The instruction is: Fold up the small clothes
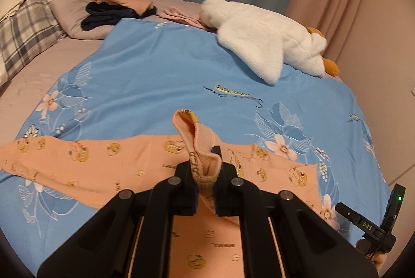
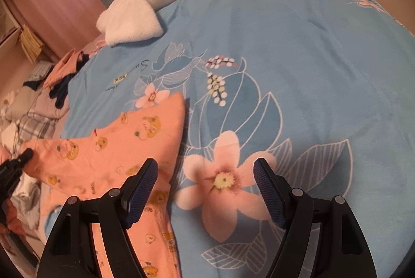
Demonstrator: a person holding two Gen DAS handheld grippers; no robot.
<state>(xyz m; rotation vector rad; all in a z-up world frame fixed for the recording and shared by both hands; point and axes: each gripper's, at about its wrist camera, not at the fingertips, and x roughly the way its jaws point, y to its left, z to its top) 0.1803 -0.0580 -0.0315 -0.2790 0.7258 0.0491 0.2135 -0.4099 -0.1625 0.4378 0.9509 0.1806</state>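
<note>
My left gripper [image 1: 206, 183], at the lower centre of its frame, is closed on a bunched cuff of the small peach cotton garment printed with yellow cartoon faces [image 1: 109, 163]. The garment lies across the blue floral bedspread [image 1: 155, 70]. My right gripper [image 2: 206, 189] hangs wide open and empty above a pink printed flower, just beside the garment's corner [image 2: 166, 112]. The cloth looks light, soft and floppy; I judge hems and corners the best holds.
</note>
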